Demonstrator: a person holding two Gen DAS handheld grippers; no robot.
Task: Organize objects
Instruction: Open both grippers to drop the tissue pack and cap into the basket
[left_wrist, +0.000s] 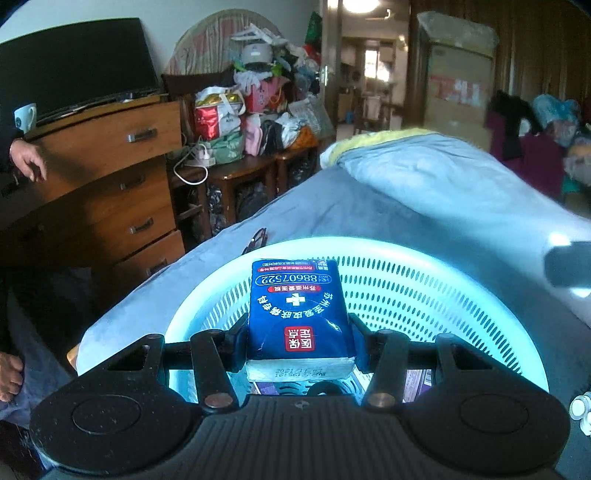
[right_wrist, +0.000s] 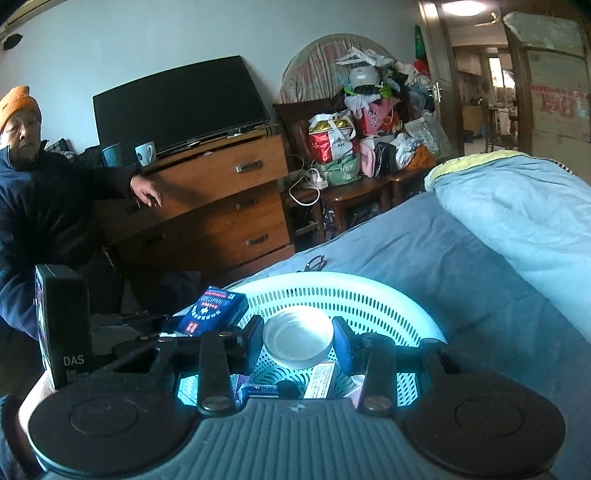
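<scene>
Now we clamp our left fingers on the blue pack, right fingers on a white lid, over the basket.

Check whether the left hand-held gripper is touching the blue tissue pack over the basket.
Touching. The left wrist view shows the left hand-held gripper with both fingers pressed against the sides of the blue tissue pack, held above the white basket.

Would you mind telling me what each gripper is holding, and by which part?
The left gripper clamps the blue tissue pack by its long sides, near its end. The right gripper holds a white lid across its rim.
</scene>
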